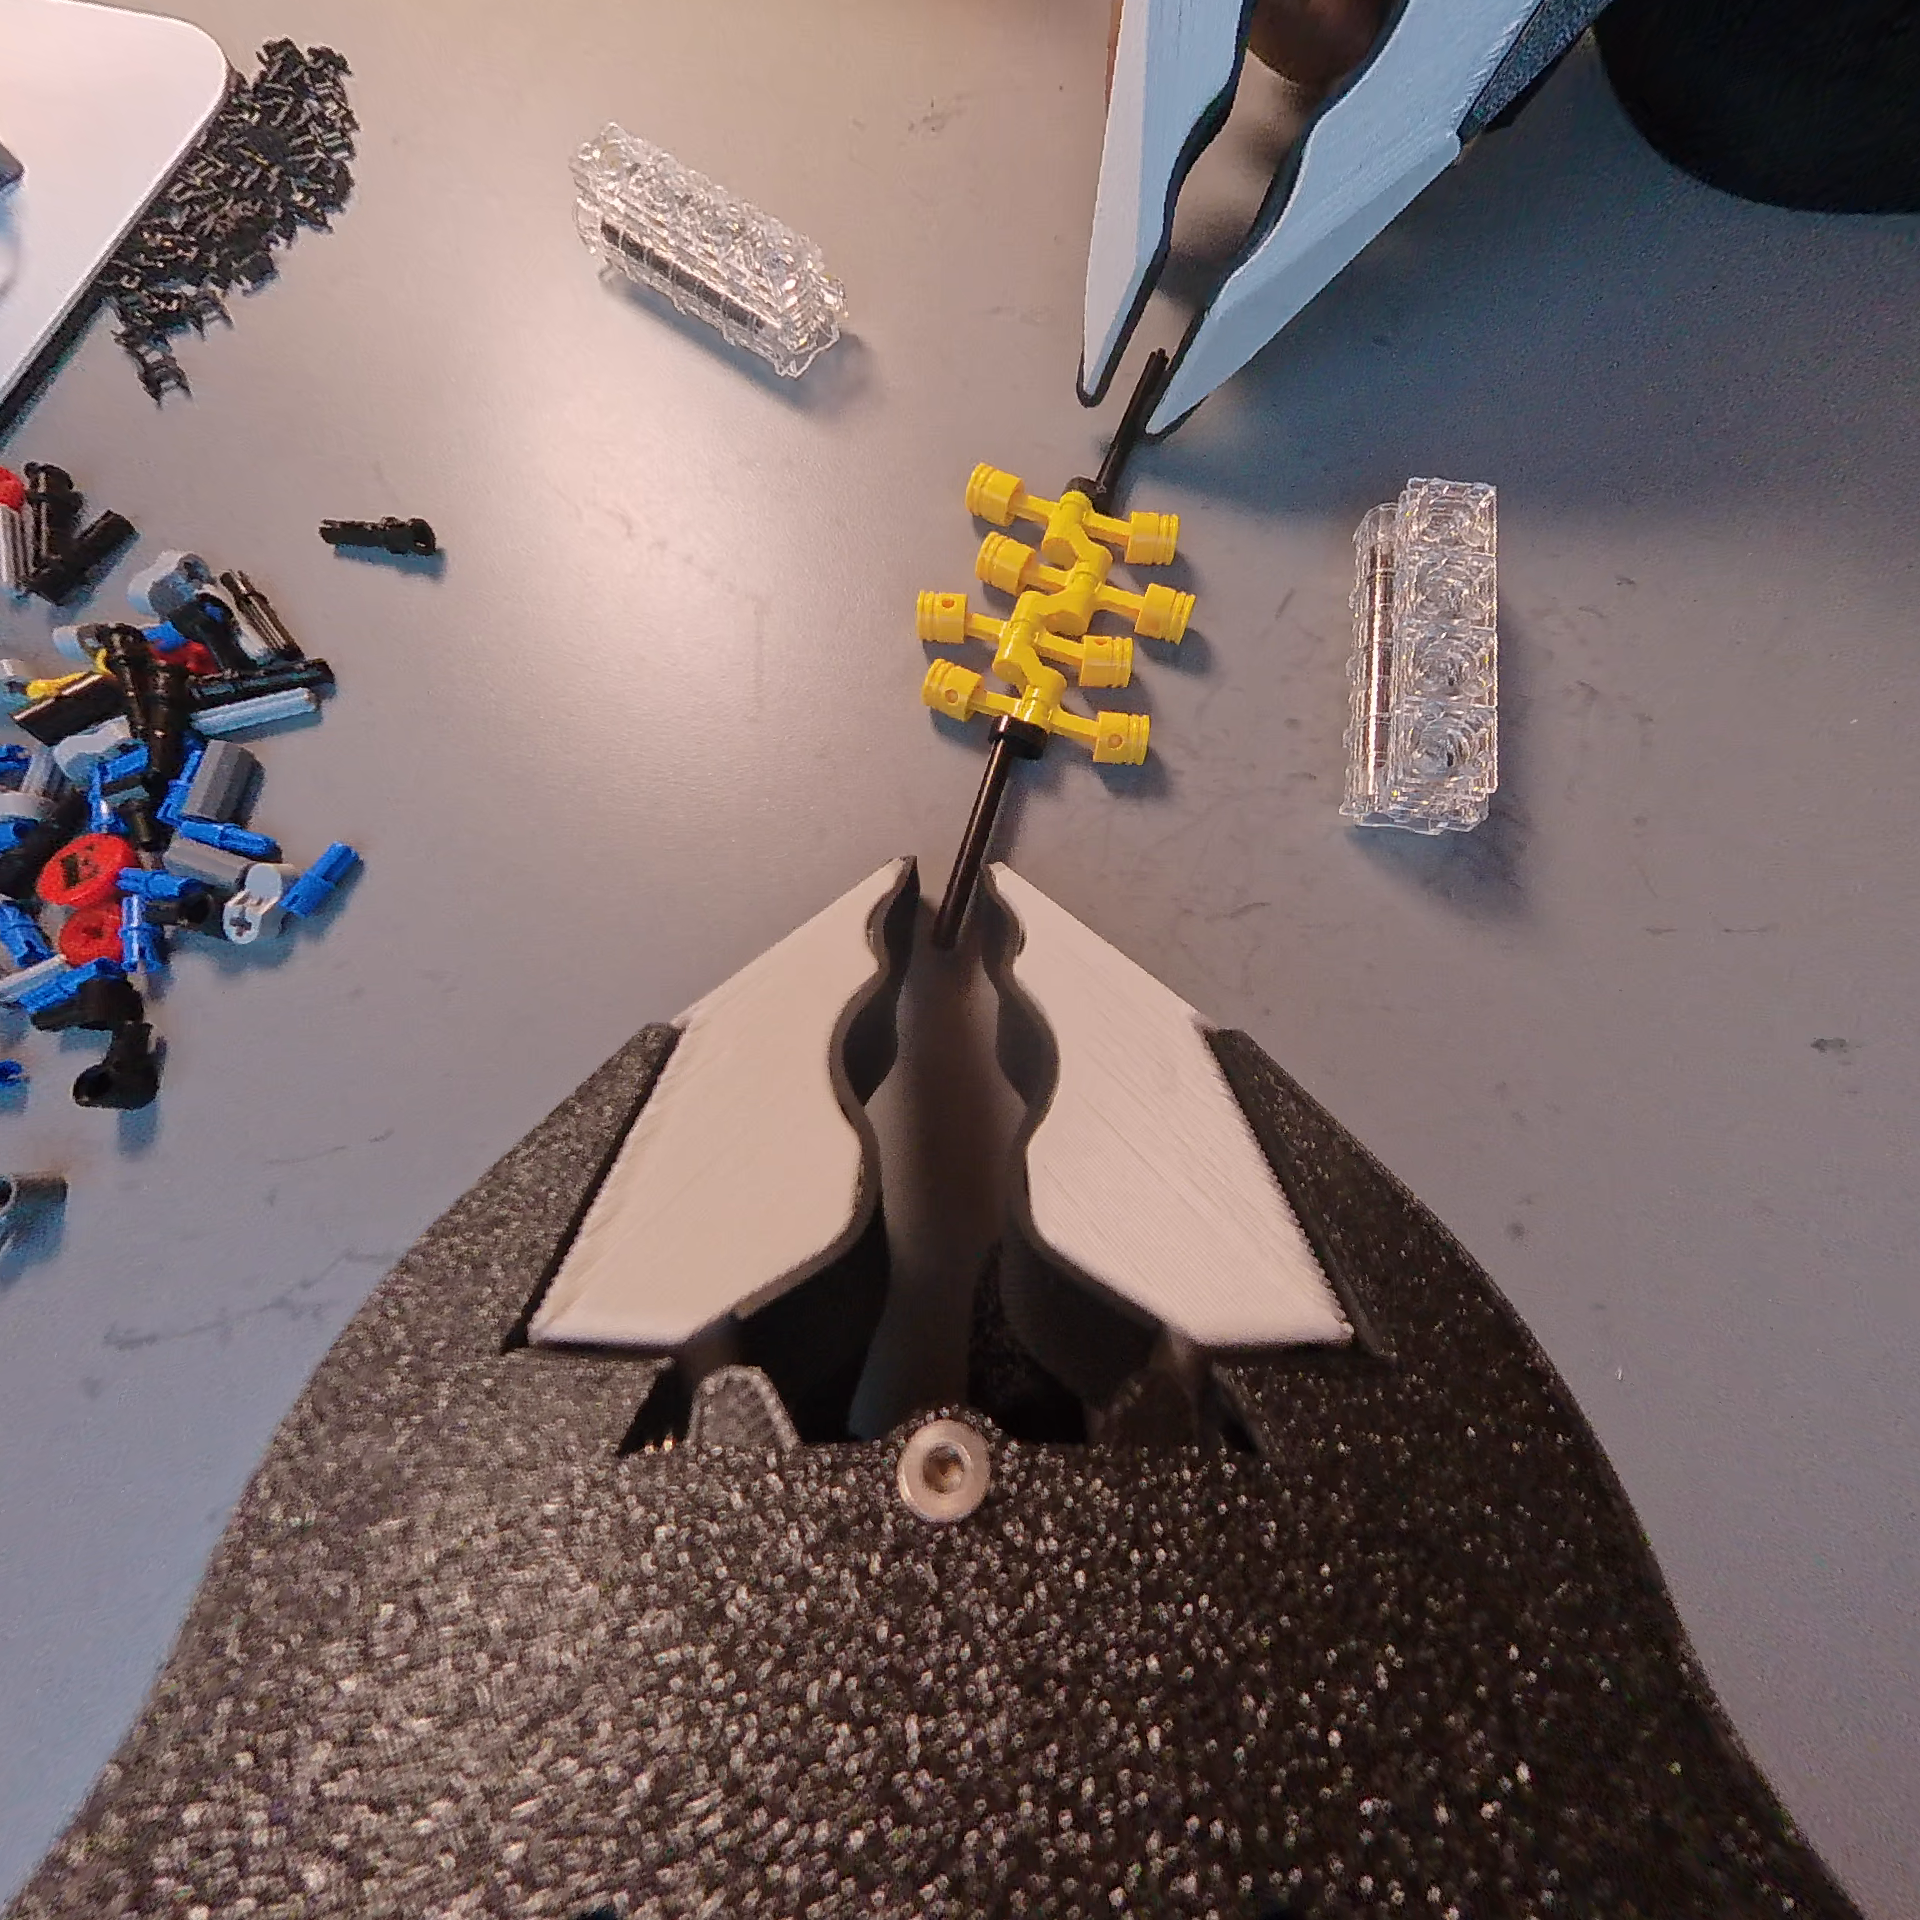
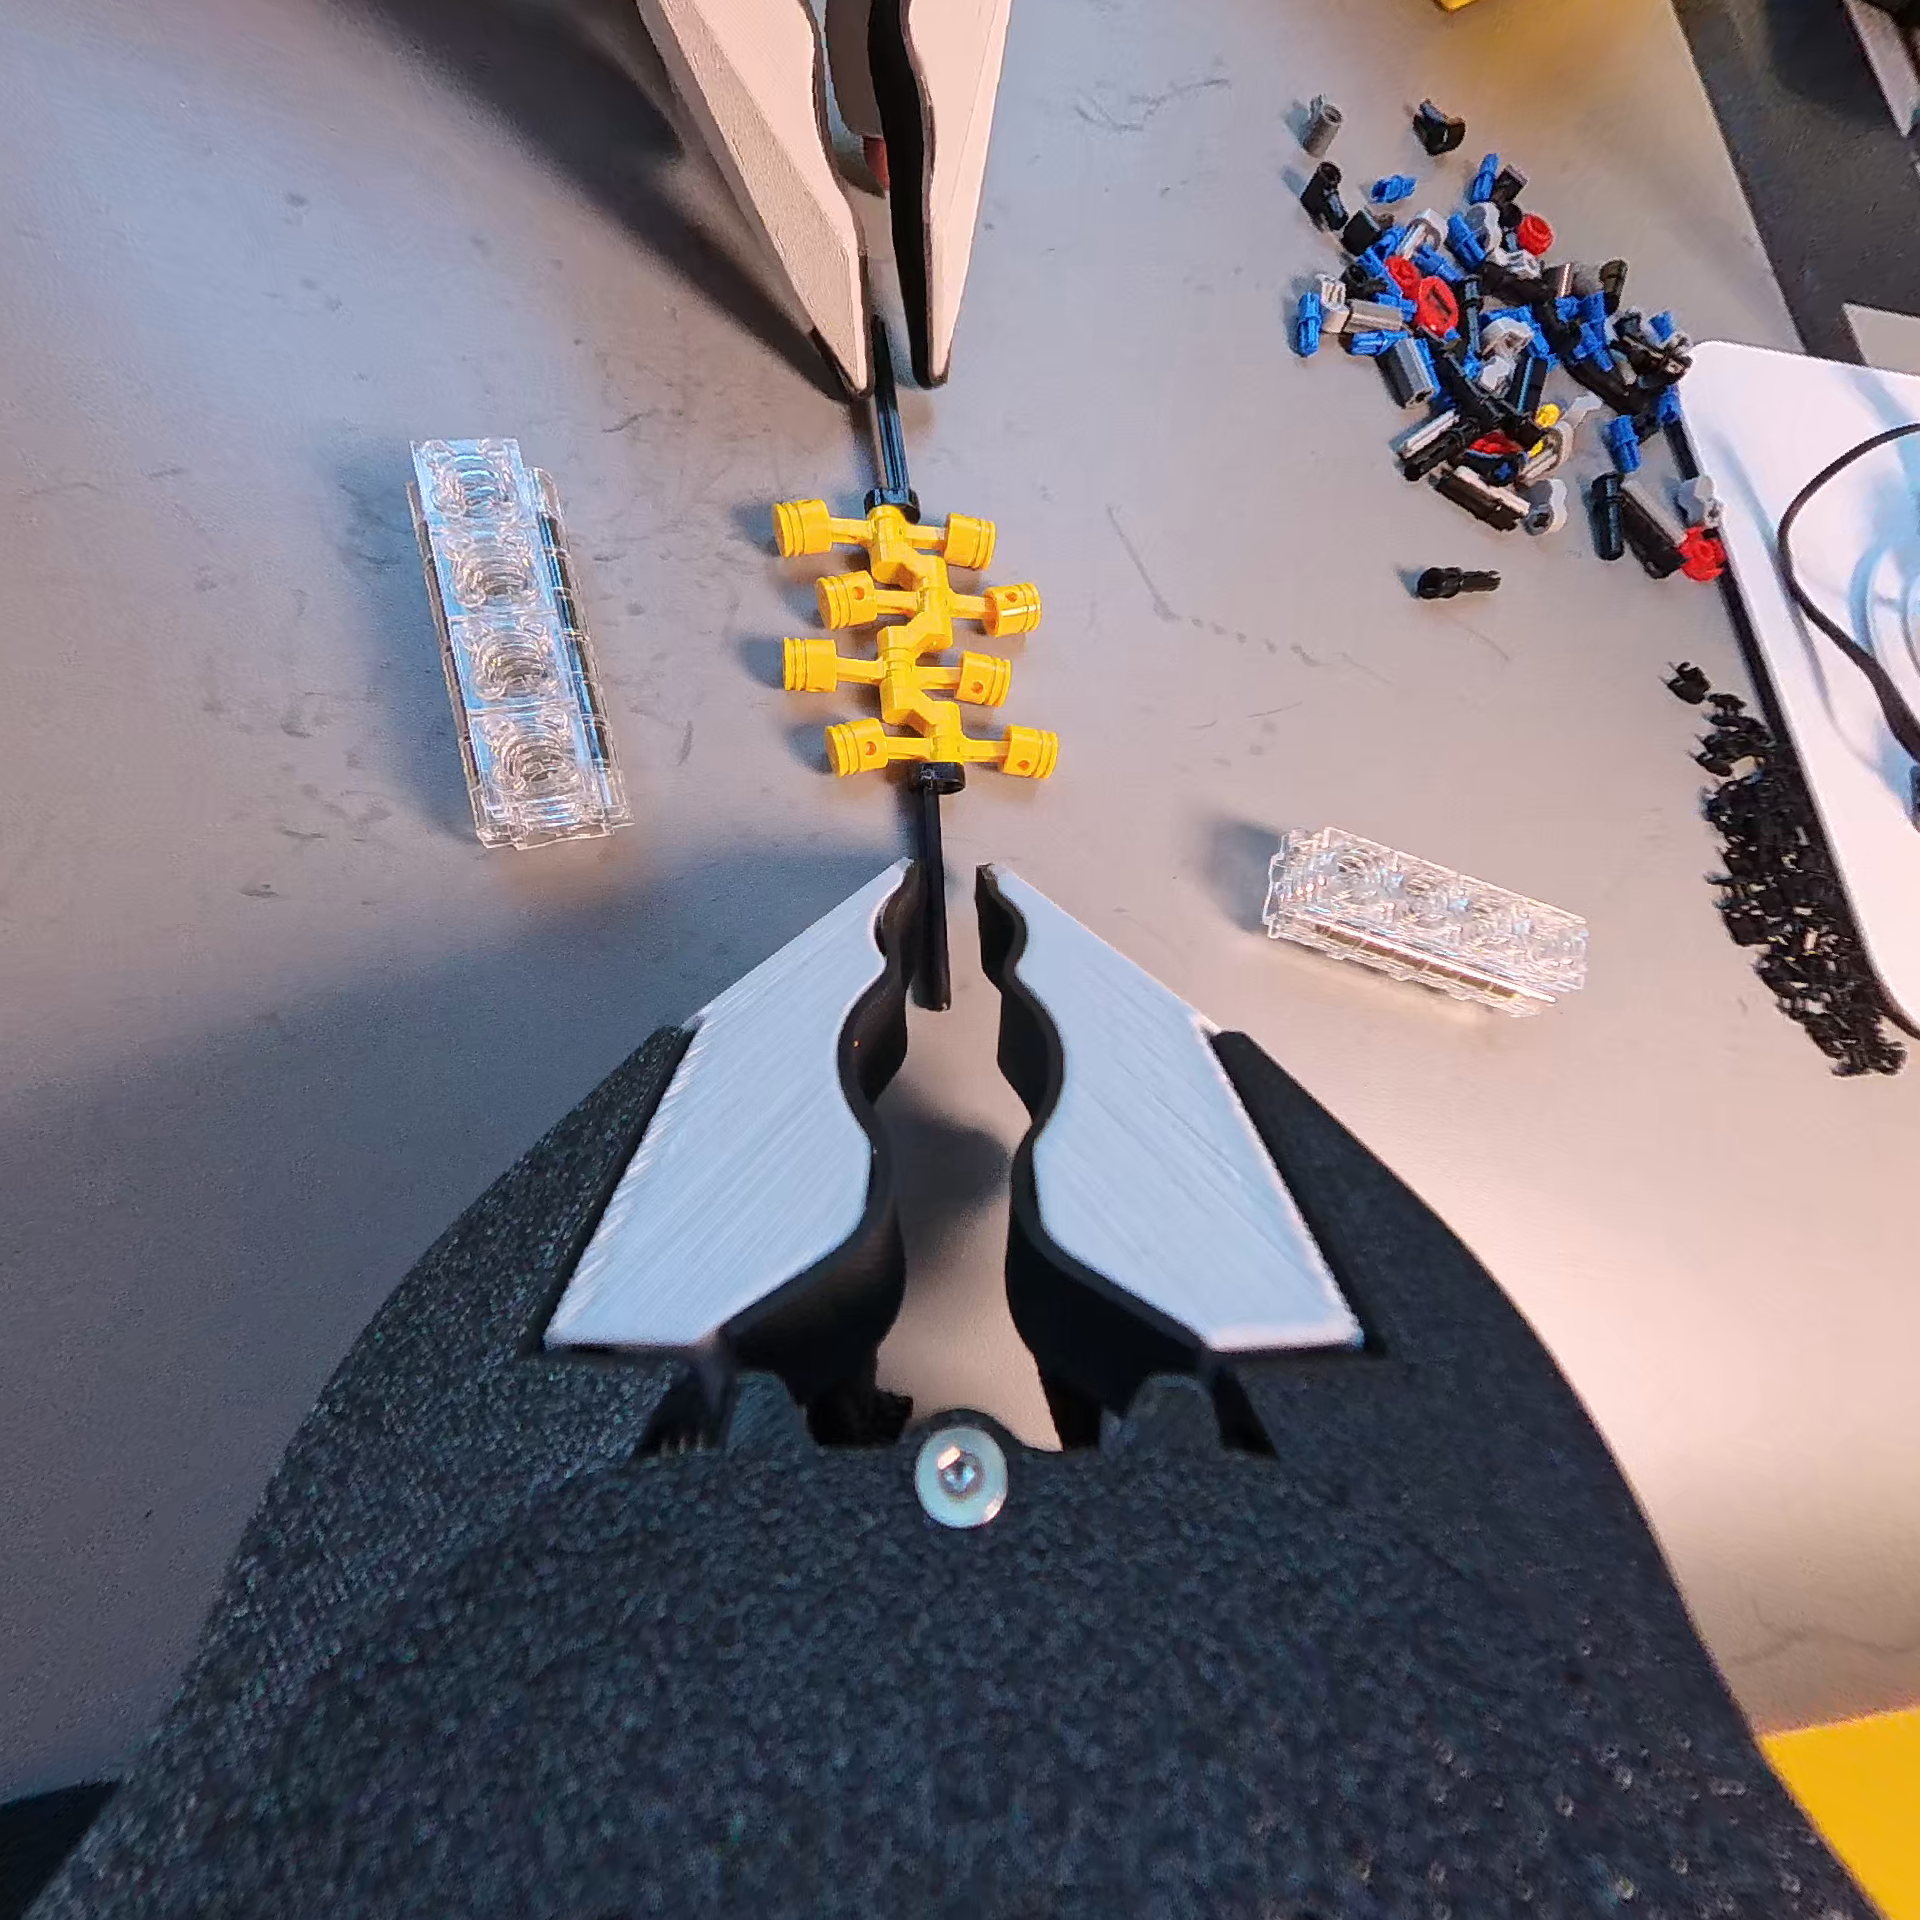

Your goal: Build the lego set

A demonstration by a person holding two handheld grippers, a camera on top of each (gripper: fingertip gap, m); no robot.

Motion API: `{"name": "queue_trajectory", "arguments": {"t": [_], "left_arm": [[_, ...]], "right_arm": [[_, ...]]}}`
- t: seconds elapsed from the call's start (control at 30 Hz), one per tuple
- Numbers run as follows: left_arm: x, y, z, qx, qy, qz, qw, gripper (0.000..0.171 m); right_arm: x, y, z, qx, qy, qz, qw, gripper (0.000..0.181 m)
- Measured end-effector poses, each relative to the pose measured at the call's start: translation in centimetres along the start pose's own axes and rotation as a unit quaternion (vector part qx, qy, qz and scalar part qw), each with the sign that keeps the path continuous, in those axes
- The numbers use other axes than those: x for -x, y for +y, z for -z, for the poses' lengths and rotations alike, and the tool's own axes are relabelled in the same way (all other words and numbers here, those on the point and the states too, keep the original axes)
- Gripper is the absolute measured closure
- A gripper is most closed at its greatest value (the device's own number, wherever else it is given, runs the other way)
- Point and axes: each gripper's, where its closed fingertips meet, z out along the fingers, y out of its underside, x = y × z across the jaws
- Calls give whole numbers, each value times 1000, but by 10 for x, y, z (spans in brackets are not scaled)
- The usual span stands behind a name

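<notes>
A yellow crankshaft with several pistons (image 1: 1049, 618) sits on a black axle (image 1: 971, 831) and lies on the grey table. It also shows in the right wrist view (image 2: 920, 644). My left gripper (image 1: 953, 864) straddles one axle end with its jaws a narrow gap apart, not clamped. My right gripper (image 2: 945, 864) straddles the other axle end (image 2: 932, 914); the axle lies against its left finger, with a gap to the other. Each gripper shows opposite in the other view: the right gripper (image 1: 1127, 410) and the left gripper (image 2: 894, 382). Two clear cylinder blocks (image 1: 1423, 655) (image 1: 707, 249) lie on either side.
A pile of blue, black, grey and red pieces (image 1: 125, 779) (image 2: 1496, 343) lies to one side, with a heap of small black pins (image 1: 239, 197) (image 2: 1787, 883) beside a white tray (image 2: 1818, 582). A single black pin (image 1: 376, 533) lies apart. Spacing between my two grippers at the tips: around 11 cm. Left tips and right tips are each some 15 cm from the single black pin (image 1: 376, 533). The right camera catches it too, in the right wrist view (image 2: 1461, 582).
</notes>
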Motion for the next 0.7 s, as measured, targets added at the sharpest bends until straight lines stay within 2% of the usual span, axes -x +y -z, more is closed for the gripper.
{"name": "queue_trajectory", "arguments": {"t": [0.1, 0.27, 0.53, 0.7], "left_arm": [[-2, 0, -1, 1, 3, -3, 1000, 167], [-2, -6, 1, -13, 2, -5, 1000, 167], [3, -25, 14, -68, -7, -4, 998, 167], [2, -20, 10, -54, -4, -4, 999, 167]], "right_arm": [[1, 2, -1, 6, -3, 0, 1000, 173], [0, 1, 0, 5, 2, 3, 1000, 177], [-12, -10, 9, -29, 30, 4, 999, 177], [-10, -8, 8, -25, 25, 4, 999, 177]]}}
